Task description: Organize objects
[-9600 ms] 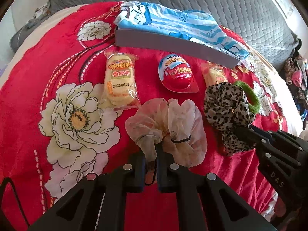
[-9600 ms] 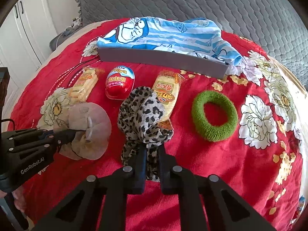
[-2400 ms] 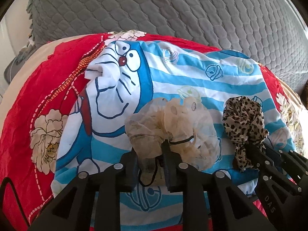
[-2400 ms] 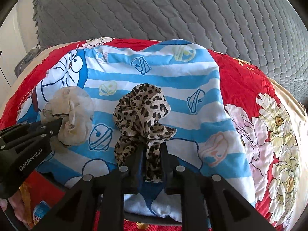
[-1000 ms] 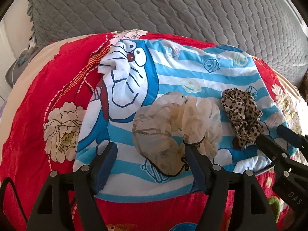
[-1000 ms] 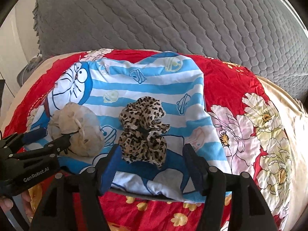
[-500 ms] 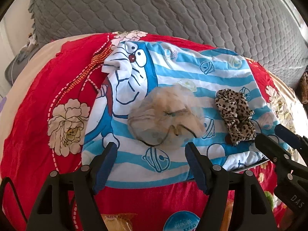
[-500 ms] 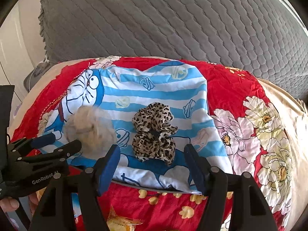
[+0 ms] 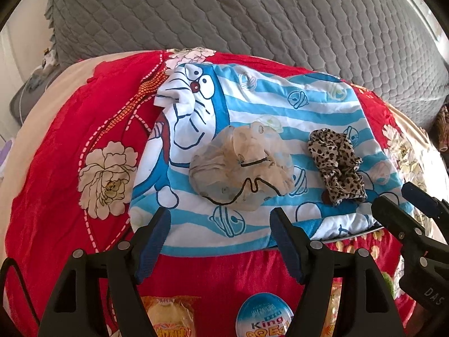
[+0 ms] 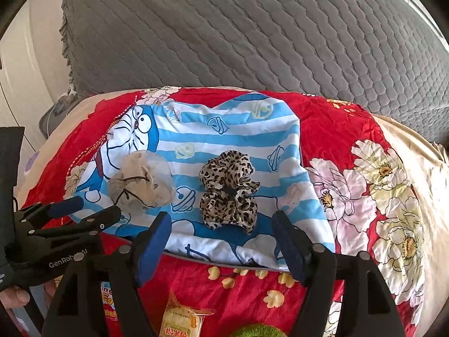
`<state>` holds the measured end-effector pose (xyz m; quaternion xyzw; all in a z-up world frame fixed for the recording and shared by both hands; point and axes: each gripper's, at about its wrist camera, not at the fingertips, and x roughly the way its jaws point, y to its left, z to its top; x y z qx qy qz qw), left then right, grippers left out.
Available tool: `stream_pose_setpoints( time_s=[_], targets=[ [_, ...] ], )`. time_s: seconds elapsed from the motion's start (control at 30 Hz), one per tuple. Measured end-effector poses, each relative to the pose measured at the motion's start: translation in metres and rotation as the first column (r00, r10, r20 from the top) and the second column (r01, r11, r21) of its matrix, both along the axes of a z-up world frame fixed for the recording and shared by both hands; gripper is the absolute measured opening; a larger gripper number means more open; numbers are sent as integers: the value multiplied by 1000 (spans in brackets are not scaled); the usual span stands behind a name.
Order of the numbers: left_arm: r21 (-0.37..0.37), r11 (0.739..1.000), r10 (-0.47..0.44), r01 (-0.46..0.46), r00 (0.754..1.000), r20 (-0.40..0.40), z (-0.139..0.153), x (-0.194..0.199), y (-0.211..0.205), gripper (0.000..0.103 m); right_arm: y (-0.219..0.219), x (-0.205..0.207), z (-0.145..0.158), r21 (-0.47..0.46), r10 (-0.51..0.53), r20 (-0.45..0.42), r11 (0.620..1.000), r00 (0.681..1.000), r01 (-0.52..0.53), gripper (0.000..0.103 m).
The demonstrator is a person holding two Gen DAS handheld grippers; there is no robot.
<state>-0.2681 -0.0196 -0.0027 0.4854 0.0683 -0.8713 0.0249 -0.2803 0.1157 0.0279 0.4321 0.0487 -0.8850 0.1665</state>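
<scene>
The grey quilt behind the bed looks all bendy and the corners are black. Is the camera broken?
No: in both wrist views the fisheye lens bows the grey quilt and the red bedspread and leaves black corners. Left wrist view: sharp daylight on the beige scrunchie. Right wrist view: the leopard scrunchie is sharp too; glare whitens the far right edge.

The left gripper (image 9: 220,241) points steeply downward, its blue-padded jaws spread wide with nothing between them. The right gripper (image 10: 221,243) is tilted down likewise, just to the right of the left one; its jaws are opening, also with nothing between them. A fingertip (image 10: 14,297) shows under the left gripper's body at the near left.
</scene>
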Motion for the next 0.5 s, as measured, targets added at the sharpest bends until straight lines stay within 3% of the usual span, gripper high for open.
stream_pose_setpoints(
  time_s=[0.5],
  targets=[
    [7,999,-36,36,999,-29,18,17,14,75,8,13,5,5,-11,-15,1000,1000,11,84]
  ],
)
